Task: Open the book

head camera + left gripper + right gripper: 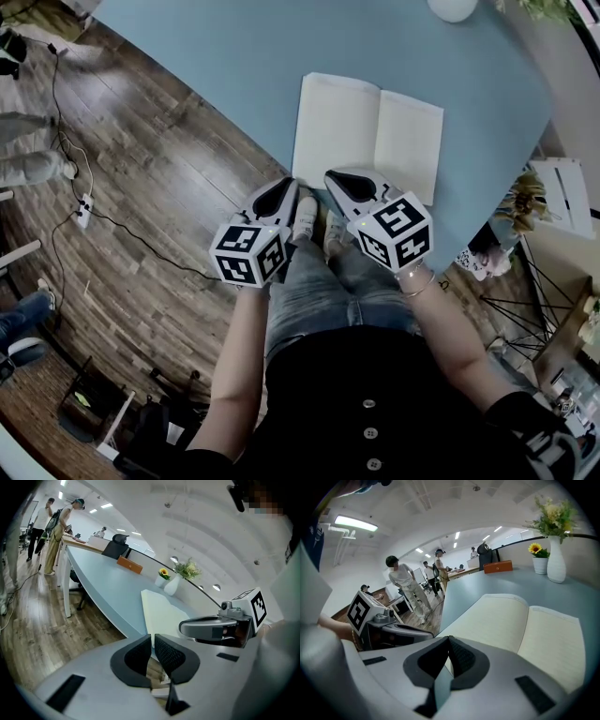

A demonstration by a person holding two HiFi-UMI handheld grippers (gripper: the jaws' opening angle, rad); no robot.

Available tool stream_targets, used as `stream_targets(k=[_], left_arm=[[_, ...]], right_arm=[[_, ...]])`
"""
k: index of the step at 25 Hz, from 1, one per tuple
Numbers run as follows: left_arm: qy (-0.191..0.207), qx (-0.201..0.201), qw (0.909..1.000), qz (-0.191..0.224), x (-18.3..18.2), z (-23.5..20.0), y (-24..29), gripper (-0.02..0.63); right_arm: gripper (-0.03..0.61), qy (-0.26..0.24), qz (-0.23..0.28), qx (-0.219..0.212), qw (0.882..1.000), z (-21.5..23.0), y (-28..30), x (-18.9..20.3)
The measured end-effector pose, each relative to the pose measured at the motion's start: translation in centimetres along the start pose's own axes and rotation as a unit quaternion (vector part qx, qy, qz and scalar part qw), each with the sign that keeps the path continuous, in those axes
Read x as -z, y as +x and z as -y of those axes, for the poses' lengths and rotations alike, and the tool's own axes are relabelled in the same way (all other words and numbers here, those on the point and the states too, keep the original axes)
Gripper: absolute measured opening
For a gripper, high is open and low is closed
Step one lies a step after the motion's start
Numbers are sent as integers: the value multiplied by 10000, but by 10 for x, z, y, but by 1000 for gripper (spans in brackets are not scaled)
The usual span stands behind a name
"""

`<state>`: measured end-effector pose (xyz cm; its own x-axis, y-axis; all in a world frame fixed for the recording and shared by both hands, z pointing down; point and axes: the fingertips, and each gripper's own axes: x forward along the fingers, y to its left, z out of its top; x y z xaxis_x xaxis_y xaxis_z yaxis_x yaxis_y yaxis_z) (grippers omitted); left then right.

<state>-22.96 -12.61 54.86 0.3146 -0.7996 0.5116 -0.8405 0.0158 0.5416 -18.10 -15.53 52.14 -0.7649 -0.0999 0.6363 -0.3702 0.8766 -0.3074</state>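
The book [370, 131] lies open on the blue table [216, 56], blank cream pages up, near the front edge. It also shows in the left gripper view [161, 611] and the right gripper view [520, 625]. My left gripper [281, 192] hangs just off the table's edge below the book's left corner, its jaws [153, 637] shut on nothing. Beside it my right gripper [352, 183] sits at the book's near edge. Seen along its own jaws, the right gripper [449, 639] is shut and empty, above the book's near left corner.
A white vase [556, 559] with flowers and a small sunflower pot [540, 557] stand at the table's far side, an orange box [499, 566] further back. Several people stand by desks [56, 531]. Cables and a power strip [84, 206] lie on the wooden floor.
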Motion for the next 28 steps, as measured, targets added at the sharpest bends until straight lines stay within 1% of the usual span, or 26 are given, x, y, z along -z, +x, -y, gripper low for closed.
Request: stream_targets(k=[11, 16, 21, 25, 28], left_arm=[[-1, 119, 9999, -84, 5, -2, 4, 25], [142, 3, 9998, -135, 4, -3, 4, 33], [104, -158, 9997, -162, 3, -8, 1, 83], [136, -202, 9997, -102, -3, -7, -4, 84], [142, -149, 9998, -26, -9, -1, -7, 84]], right_arm=[[2, 58, -16, -5, 10000, -1, -1, 4], [2, 64, -29, 17, 10000, -1, -4, 8], [1, 67, 34, 82, 9999, 3, -10, 5], [2, 78, 109, 145, 9998, 5, -16, 2], [1, 81, 164, 198, 9996, 6, -20, -1]])
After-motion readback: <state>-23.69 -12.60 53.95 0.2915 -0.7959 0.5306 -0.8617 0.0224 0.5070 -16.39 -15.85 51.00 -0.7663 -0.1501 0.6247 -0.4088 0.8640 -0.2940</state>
